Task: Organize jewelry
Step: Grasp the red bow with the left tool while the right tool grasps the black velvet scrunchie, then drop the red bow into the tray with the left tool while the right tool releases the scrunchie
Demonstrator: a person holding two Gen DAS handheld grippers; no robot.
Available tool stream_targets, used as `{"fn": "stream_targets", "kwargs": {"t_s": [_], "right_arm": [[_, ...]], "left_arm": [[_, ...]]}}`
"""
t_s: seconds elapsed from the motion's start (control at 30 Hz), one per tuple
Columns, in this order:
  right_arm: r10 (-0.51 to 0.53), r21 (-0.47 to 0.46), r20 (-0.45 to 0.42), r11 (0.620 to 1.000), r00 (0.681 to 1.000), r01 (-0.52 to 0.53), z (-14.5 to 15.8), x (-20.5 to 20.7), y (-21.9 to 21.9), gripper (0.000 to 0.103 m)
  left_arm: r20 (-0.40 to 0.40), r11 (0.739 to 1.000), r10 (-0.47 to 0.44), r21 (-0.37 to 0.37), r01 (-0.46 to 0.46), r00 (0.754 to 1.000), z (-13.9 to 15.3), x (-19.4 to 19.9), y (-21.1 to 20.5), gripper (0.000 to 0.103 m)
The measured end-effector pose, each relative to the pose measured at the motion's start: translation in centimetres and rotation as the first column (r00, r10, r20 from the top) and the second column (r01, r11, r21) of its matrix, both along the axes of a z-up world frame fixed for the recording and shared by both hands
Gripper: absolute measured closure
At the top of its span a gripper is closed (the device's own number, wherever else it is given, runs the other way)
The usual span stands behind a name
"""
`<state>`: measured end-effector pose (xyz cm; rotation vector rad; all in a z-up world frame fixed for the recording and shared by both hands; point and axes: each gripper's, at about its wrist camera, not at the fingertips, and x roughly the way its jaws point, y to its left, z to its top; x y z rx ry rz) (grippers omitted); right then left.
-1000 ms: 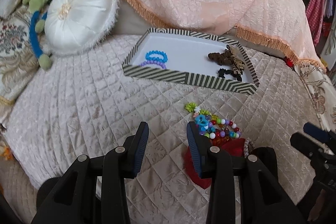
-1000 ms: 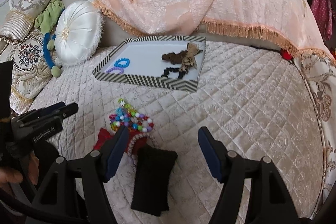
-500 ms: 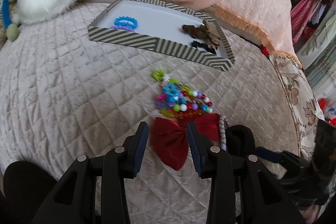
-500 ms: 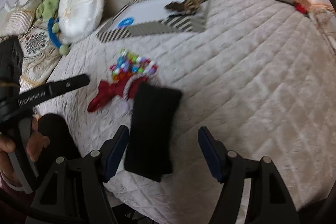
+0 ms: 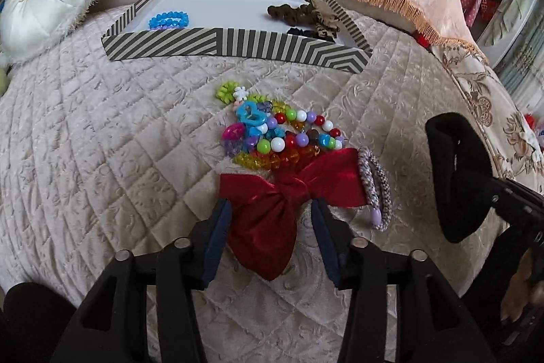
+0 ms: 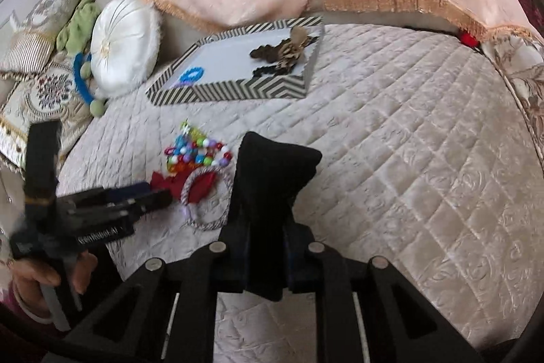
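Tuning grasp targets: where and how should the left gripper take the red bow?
Take the red bow at its near lobe, coming from above, pads either side. It lies flat on the quilt, and that lobe already sits between the left gripper jaws, which have just been closing on it. The far wing touches the bead pile and a braided bracelet, so avoid it.
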<state>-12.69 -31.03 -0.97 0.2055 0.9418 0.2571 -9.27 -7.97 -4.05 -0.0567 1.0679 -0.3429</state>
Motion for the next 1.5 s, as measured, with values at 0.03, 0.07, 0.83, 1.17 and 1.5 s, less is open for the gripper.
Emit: {"fn": "stream_targets", "kwargs": {"t_s": [0.03, 0.07, 0.83, 1.17, 1.5], "right_arm": [[-0.003, 0.005, 0.003, 1.000, 1.000, 0.003, 0.1, 0.1, -0.1, 0.088], [-0.004, 0.007, 0.006, 1.000, 1.000, 0.004, 0.2, 0.2, -0.2, 0.088], [0.059, 0.018, 0.081, 0.998, 0.995, -0.060, 3.9, 2.3, 2.3, 0.088], [0.089, -0.004, 0.095, 0.996, 0.991, -0.090, 5.1, 5.7, 3.9, 0.088], [0.117, -0.014, 0.094, 0.993, 0.989, -0.117, 5.4, 10.4, 5.9, 0.088]], "left_arm": [[-0.003, 1.000, -0.003, -0.012, 0.002, 1.000, -0.1, 0.1, 0.1, 0.097], [-0.007, 0.999, -0.006, -0.032, 0.006, 1.000, -0.1, 0.1, 0.2, 0.098], [0.164, 0.999, 0.032, -0.048, -0.024, 0.986, 7.9, -0.2, 3.0, 0.103], [0.235, 0.996, 0.057, 0.051, -0.071, 0.970, 9.3, 3.5, 3.4, 0.103], [0.247, 0.987, 0.084, 0.112, -0.114, 0.965, 9.4, 8.5, 4.2, 0.103]]}}
